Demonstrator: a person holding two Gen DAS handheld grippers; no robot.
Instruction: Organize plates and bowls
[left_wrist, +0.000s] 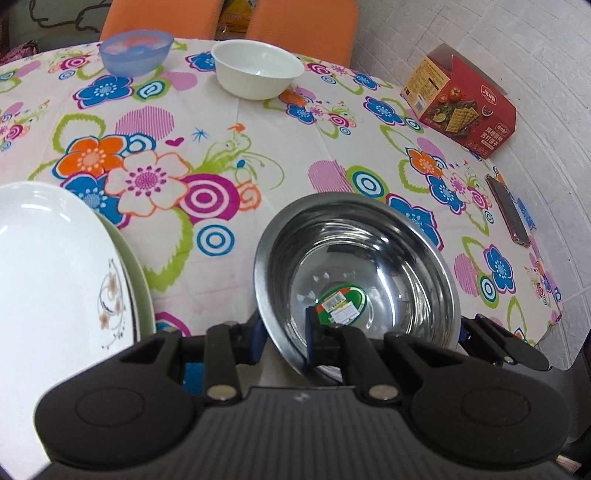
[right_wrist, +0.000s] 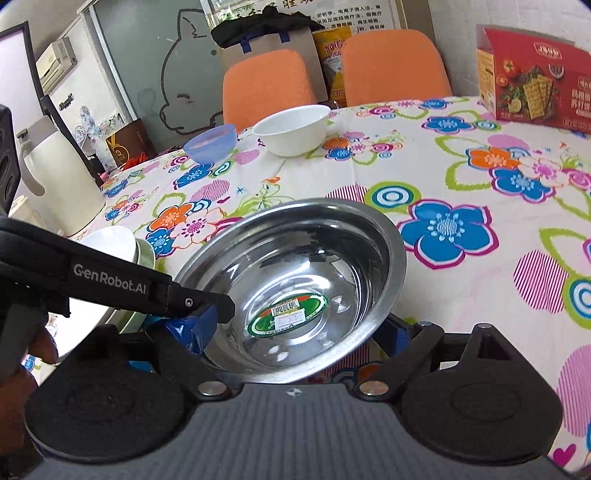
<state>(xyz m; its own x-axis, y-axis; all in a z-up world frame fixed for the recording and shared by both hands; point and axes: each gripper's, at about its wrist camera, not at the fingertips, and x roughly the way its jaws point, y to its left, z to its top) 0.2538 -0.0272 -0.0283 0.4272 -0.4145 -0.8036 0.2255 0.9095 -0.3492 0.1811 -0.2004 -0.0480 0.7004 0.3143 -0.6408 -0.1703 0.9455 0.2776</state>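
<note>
- We see a round table covered with a flowered cloth (left_wrist: 258, 155), white with blue, orange and pink blooms.
- Near us, a shiny steel bowl (left_wrist: 364, 273) is tilted, its open side turned toward the far side of the table; a green oval sticker (left_wrist: 341, 304) sits on its bottom.
- The left gripper (left_wrist: 284, 338) pinches the bowl's near left rim: one blue-padded finger lies inside the bowl, the other outside, and both press on the wall.
- In the right wrist view, that same left gripper comes in from the left as a black bar marked "GenRobot.AI", its blue tip on the bowl's rim.
- The right gripper (right_wrist: 295, 341) has its fingers spread wide, one on each side of the bowl's near edge. We cannot tell whether they touch it.
- At the near left, a white plate (left_wrist: 51, 273) with a small brown flower design rests on top of a green plate (left_wrist: 142, 284), of which only the edge shows.
- At the far side stand a white bowl (left_wrist: 256, 68) and, left of it, a see-through blue bowl (left_wrist: 136, 51), near each other but apart.
- At the far right, a red cracker box (left_wrist: 461, 101) lies on the cloth; nearer us, along the right edge, lies a phone (left_wrist: 508, 210).
- Two orange chairs (right_wrist: 393, 66) stand behind the table.
- Far left in the right wrist view stands a white jug (right_wrist: 55, 177).
</note>
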